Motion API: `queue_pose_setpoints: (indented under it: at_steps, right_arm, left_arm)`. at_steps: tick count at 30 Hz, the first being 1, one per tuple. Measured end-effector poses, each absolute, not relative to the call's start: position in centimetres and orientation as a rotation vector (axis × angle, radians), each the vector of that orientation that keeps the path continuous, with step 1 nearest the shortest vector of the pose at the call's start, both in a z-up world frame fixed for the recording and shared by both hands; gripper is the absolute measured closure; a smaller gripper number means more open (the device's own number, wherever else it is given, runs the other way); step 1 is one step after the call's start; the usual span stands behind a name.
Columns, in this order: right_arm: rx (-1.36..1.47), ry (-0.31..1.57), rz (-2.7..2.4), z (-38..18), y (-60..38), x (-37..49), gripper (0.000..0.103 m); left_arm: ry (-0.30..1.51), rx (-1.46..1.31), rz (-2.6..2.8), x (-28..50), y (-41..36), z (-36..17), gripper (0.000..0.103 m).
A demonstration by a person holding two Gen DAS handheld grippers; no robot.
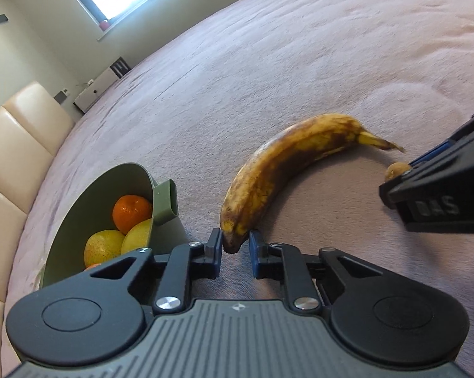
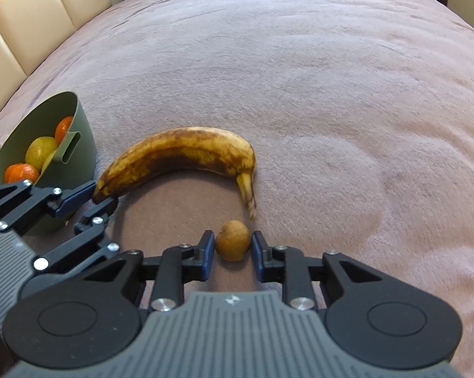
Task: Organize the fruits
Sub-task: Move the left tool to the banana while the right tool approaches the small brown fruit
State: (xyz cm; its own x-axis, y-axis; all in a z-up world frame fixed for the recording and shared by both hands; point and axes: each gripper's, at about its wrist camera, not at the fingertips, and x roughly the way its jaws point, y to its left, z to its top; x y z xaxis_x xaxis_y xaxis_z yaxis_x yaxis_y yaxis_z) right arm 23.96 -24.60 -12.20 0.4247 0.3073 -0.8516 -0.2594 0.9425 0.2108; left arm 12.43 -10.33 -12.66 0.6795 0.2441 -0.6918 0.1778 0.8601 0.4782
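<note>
We have several fruits already in the green bowl; on the bed remain the banana, its tip gripped by our left tongs, and a small brown fruit, clamped in our right tongs

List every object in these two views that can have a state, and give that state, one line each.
left gripper: shut on the banana's blunt end
right gripper: shut on the small brown fruit
banana: lying on the blanket, overripe, brown-blotched
small brown fruit: on the blanket, between the pads
green bowl: upright, holding oranges and yellow fruits
</note>
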Motion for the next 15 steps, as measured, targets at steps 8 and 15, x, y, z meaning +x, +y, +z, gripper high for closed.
queue_pose_setpoints:
  at_steps: [8, 15]
  right_arm:
    - [0.078, 1.097, 0.312, -11.8, -25.7, 23.3, 0.081]
    - [0.09, 1.107, 0.273, -11.7, -26.6, 22.9, 0.081]
  left_arm:
    - [0.898, 0.442, -0.077, 10.8, -10.9, -11.4, 0.088]
    - [0.99, 0.165, -0.18, 11.4, -8.8, -10.8, 0.088]
